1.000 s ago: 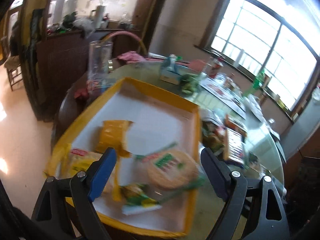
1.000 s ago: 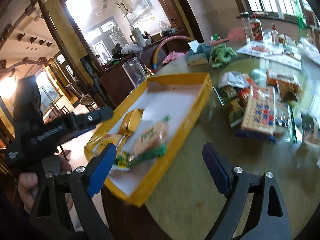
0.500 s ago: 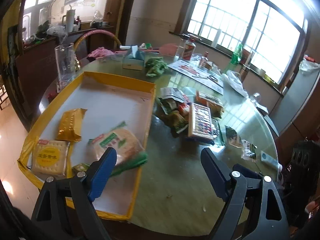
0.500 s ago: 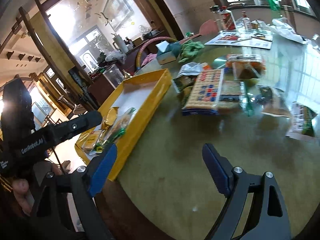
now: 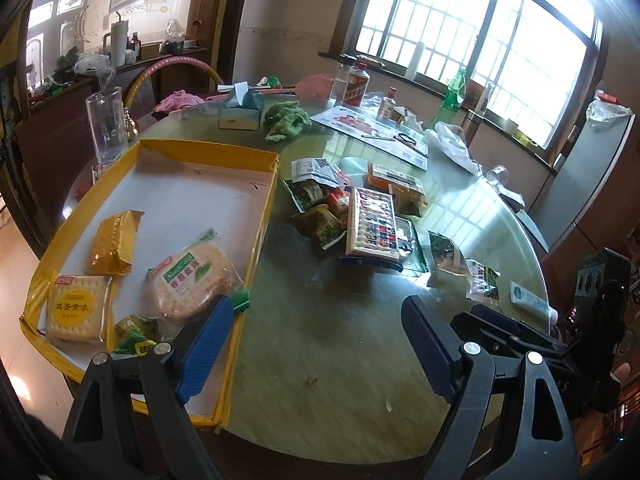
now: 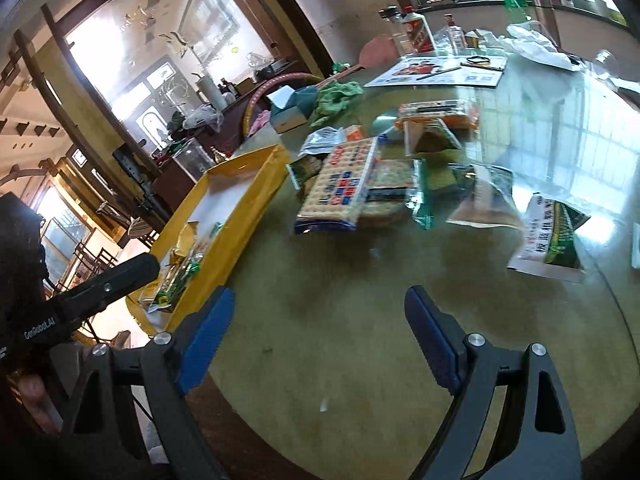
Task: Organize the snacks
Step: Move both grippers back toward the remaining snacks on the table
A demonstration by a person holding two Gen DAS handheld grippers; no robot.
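Right now my left gripper hangs over the near edge of the round table with its blue pads spread wide and nothing between them. My right gripper is the same: jaws apart, empty, above bare tabletop.

To the left sits the yellow tray, its white floor mostly bare at the far end. Four snacks lie at its near end: a gold foil pack, a square cracker pack in the near-left corner, a round rice-cracker bag beside the tray's right wall, and a small green packet partly hidden behind my left finger.

The unsorted pile lies on the table just right of the tray. A long biscuit pack with a checkered print rests on top of other wrappers; an orange pack lies behind it. I think the darker ones beneath are green pouches, though the right wrist view is too blurred to be sure. Two loose sachets lie apart toward the right, one being a green-and-white sachet.

A tall clear glass stands just beyond the tray's far-left corner.
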